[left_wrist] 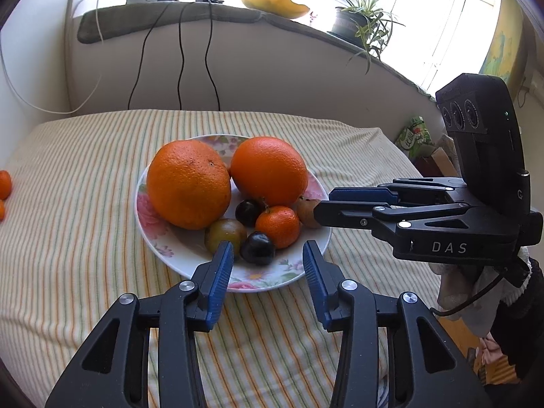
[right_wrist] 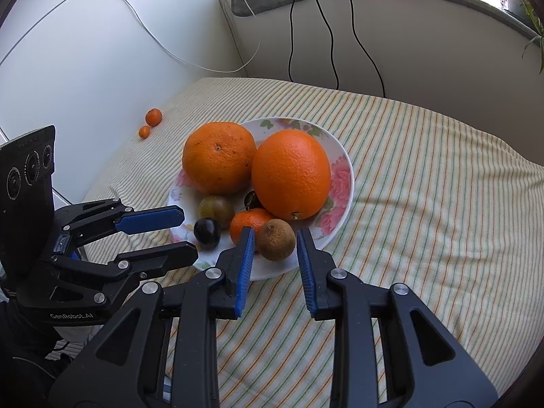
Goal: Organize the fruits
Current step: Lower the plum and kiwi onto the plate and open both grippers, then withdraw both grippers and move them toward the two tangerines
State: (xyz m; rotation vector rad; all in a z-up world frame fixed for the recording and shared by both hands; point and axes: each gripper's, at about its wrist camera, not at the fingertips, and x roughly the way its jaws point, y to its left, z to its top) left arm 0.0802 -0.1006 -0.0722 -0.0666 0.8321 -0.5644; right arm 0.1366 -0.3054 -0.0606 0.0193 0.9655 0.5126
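A floral plate on the striped cloth holds two big oranges, a small tangerine, two dark plums, a greenish plum and a brown kiwi. My left gripper is open and empty, fingertips over the plate's near rim beside a dark plum. My right gripper is open, one finger on each side of the kiwi, not closed on it. It shows in the left wrist view at the plate's right rim.
Two small tangerines lie on the cloth at the far left by the white wall. Black cables hang down the back wall. A potted plant and a yellow bowl stand on the window ledge.
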